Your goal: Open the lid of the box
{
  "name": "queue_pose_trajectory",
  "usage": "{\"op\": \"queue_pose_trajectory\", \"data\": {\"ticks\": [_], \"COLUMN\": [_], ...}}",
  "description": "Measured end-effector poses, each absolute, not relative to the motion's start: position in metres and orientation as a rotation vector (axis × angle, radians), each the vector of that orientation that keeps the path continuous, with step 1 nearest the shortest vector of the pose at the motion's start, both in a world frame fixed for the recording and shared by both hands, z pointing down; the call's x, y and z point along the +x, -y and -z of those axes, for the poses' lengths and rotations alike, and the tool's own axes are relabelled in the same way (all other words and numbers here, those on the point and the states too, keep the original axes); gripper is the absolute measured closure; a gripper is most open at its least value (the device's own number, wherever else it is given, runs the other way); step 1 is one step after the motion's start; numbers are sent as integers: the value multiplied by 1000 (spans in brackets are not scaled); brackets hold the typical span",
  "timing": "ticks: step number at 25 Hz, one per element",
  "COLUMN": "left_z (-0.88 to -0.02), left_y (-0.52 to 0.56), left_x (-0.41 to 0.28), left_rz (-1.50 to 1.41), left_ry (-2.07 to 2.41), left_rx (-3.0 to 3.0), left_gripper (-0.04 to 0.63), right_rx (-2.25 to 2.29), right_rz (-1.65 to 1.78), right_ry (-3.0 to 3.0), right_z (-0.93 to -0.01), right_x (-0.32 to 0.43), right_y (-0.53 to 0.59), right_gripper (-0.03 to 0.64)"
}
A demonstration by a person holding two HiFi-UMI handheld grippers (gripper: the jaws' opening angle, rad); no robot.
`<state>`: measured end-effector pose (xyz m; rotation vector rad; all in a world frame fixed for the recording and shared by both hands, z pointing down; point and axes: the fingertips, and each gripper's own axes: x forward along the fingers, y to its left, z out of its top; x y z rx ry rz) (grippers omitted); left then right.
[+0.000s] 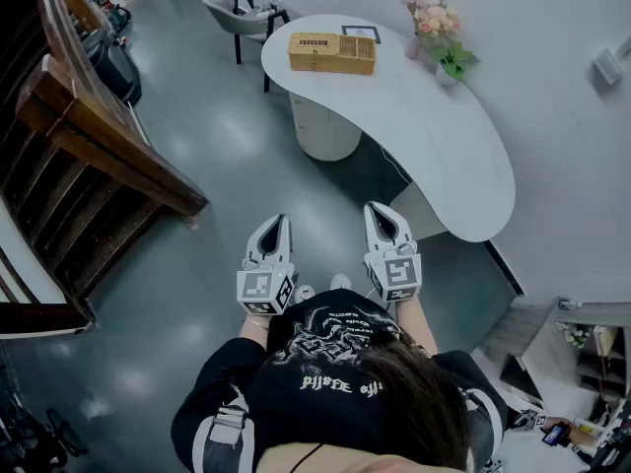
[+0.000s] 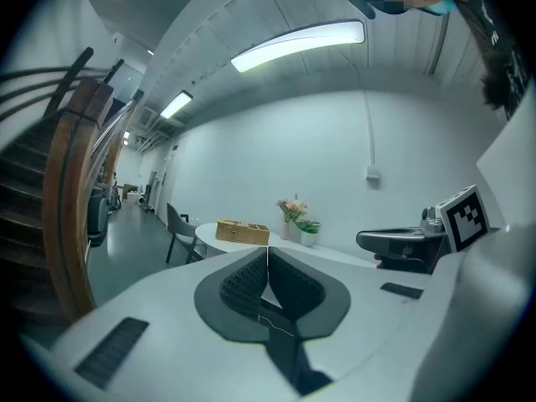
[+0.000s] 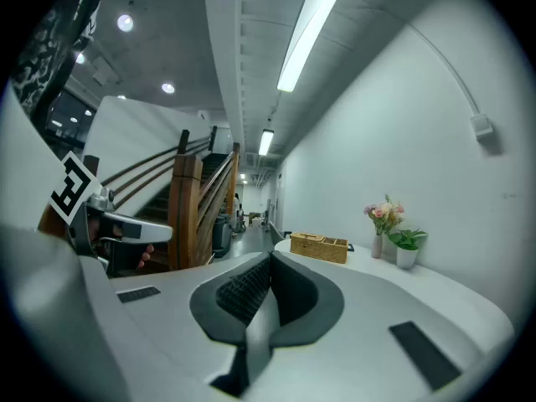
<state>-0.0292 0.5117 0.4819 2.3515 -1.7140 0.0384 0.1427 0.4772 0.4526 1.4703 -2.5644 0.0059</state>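
Observation:
A woven wicker box (image 1: 331, 53) stands on the far end of a white curved table (image 1: 434, 146), its lid down. The same box (image 2: 243, 232) shows small and distant in the left gripper view, and the box (image 3: 318, 247) again in the right gripper view. Both grippers are held close to the person's chest, well short of the table. My left gripper (image 1: 277, 224) is shut with nothing in it, its jaws meeting in a thin line (image 2: 267, 258). My right gripper (image 1: 380, 211) is shut and empty too (image 3: 270, 262).
A vase of pink flowers (image 1: 430, 20) and a small potted plant (image 1: 452, 63) stand on the table by the wall. A grey chair (image 1: 244, 14) sits behind the table. A wooden staircase rail (image 1: 108, 146) runs along the left. Grey floor lies between me and the table.

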Motion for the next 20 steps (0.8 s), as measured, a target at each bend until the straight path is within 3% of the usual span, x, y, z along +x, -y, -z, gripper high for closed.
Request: {"op": "queue_pose_trajectory", "data": {"ticks": [20], "left_z": [-501], "left_y": [-493], "left_x": [7], "left_rz": [-3], "left_ry": [1787], "left_rx": [2288], "left_gripper": [571], "right_rx": [1413], "right_rz": [-80], "right_ry": [2651], "right_z": [-485], "right_x": [182], "right_y": [-449], "right_gripper": [591]}}
